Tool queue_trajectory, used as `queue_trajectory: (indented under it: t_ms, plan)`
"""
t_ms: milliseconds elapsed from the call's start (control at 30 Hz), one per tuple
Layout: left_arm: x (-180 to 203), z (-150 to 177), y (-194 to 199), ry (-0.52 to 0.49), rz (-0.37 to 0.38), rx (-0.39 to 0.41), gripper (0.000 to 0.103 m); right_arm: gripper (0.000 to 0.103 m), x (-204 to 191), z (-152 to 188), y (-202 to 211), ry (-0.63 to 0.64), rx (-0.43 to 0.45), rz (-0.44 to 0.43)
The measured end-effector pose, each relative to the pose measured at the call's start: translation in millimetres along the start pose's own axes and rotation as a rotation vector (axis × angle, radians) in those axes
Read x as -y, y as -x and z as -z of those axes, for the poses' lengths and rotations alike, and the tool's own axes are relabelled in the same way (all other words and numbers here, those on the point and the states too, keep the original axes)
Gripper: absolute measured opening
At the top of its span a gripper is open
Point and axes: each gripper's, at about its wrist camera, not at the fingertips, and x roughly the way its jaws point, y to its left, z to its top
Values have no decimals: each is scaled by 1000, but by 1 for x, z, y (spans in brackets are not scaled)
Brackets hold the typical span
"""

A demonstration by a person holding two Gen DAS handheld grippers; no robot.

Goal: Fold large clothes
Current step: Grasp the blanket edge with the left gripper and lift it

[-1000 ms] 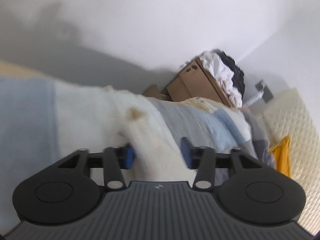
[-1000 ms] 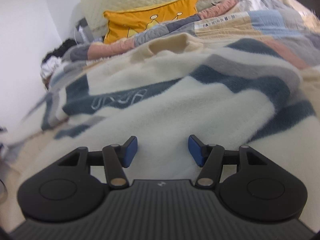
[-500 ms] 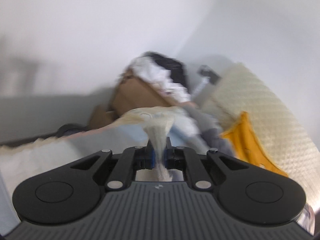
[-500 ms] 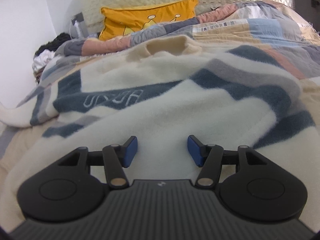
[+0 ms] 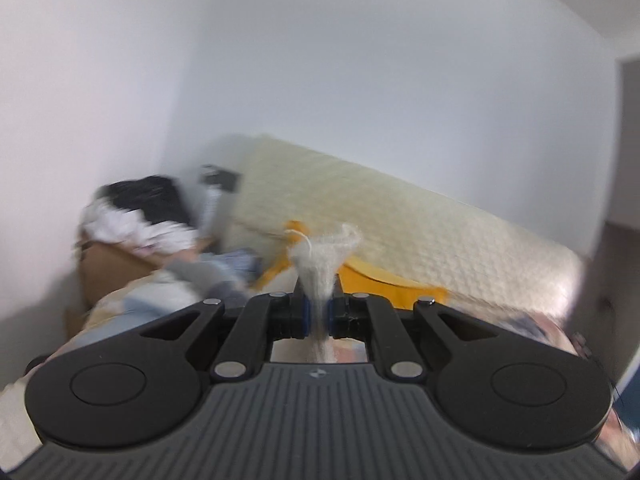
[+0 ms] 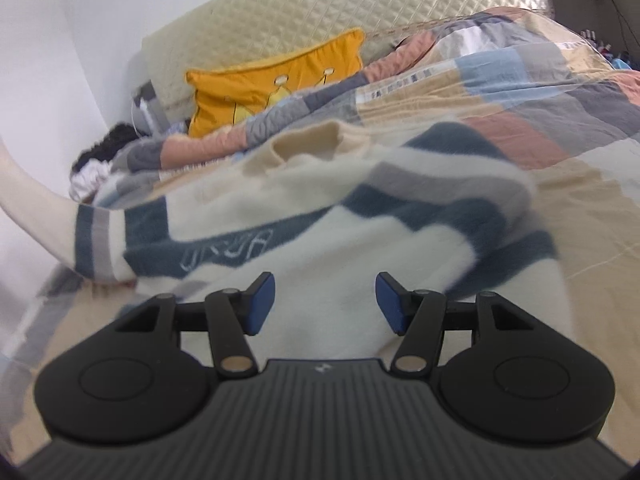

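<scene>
A large cream sweater (image 6: 320, 216) with navy and grey stripes lies spread on the bed. My right gripper (image 6: 325, 300) is open and empty, low over the sweater's lower body. My left gripper (image 5: 318, 314) is shut on a bunched cream sleeve end (image 5: 320, 264) and holds it raised, pointing at the headboard. In the right wrist view that sleeve (image 6: 36, 208) stretches up and off to the left from the striped cuff band (image 6: 96, 244).
A patchwork quilt (image 6: 500, 92) covers the bed. An orange cushion (image 6: 276, 84) leans on the quilted cream headboard (image 6: 320, 12). A cardboard box (image 5: 108, 268) heaped with black and white clothes stands by the wall at the left.
My left gripper closed on the sleeve and lifted it, swinging toward the headboard. The sleeve now rises at the left of the right wrist view. My right gripper stays open over the sweater.
</scene>
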Motion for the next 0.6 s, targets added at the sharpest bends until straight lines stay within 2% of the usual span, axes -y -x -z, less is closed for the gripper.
queue_trajectory:
  t_ms: [133,200,333,467,600]
  plan:
    - [84,12,20,-80,132,-4,9,59,14,-7,23,-48,60,-25]
    - [124,26,33,-92,187,-13,9,59,20,-11,32,-66,82,-26]
    - [190,61,35,-111,285,-61,9,60,41,-18,47,-140,109,-28]
    - [236,110,33,-77,362,-140,9,60,65,-20,61,-255,147,-18]
    - [276,158,31,-109,434,-234,9,60,89,-23,73,-348,186,-2]
